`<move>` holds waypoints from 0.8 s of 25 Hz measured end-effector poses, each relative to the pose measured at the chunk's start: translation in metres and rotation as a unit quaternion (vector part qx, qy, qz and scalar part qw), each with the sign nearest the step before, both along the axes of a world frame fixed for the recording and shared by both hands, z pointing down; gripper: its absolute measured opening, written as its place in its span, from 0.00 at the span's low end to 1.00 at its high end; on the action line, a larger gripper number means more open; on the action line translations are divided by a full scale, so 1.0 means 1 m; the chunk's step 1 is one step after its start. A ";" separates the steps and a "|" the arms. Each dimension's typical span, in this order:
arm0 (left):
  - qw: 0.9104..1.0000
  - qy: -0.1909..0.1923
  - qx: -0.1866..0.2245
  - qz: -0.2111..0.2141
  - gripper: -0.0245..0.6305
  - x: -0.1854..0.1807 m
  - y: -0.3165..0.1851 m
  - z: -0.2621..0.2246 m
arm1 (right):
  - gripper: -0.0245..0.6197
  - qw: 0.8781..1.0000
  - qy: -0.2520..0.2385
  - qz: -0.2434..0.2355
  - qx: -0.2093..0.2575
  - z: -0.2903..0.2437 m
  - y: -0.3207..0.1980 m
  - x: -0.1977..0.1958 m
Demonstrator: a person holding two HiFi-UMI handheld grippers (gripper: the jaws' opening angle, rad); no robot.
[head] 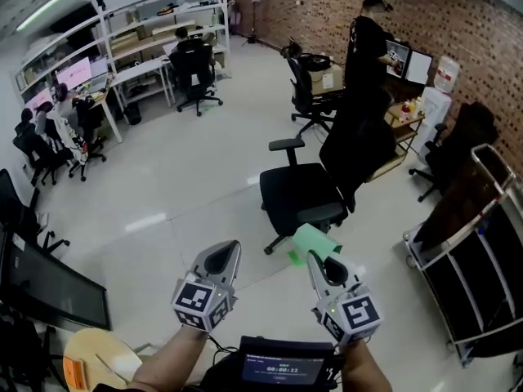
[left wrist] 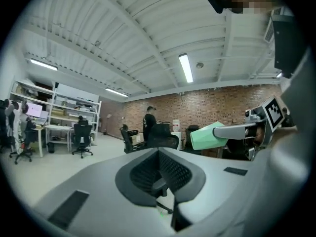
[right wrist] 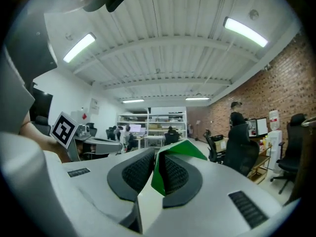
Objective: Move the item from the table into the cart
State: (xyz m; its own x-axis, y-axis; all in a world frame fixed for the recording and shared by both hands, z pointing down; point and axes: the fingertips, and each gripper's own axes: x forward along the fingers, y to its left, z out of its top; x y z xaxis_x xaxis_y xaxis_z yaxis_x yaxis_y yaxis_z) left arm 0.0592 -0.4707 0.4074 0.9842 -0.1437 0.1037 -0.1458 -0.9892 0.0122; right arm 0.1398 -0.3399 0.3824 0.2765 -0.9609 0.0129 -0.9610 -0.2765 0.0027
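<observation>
Your right gripper (head: 319,260) pinches the green item (head: 317,241), which projects forward past the jaw tips. The cart (head: 458,227) stands off to that gripper's right, farther from your left gripper (head: 222,256), closed and empty.

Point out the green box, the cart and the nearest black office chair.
green box (head: 317,242), head view, its pale top face.
cart (head: 478,288), head view, its dark inner panel.
office chair (head: 298,190), head view, its seat.
</observation>
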 end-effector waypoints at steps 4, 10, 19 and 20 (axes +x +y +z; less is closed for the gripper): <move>0.997 -0.001 0.010 0.074 0.04 0.101 0.012 -0.001 | 0.08 0.997 0.003 0.072 0.001 0.001 0.024 0.080; 0.985 -0.005 0.012 0.173 0.04 0.270 0.100 -0.001 | 0.08 0.986 -0.001 0.167 0.008 -0.002 0.121 0.225; 0.951 -0.007 0.015 0.309 0.04 0.517 0.358 0.014 | 0.08 0.952 0.003 0.306 0.004 0.006 0.390 0.423; 0.945 -0.007 0.017 0.326 0.04 0.539 0.385 0.014 | 0.08 0.946 0.000 0.324 0.006 0.007 0.418 0.442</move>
State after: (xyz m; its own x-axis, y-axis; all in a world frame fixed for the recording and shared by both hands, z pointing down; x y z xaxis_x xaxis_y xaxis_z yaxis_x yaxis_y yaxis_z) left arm 0.5984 -0.0852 0.4216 0.8633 0.4893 0.1238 0.4949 -0.8687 -0.0180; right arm 0.5814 0.0782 0.3896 0.8073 -0.5902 0.0023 -0.5902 -0.8073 -0.0036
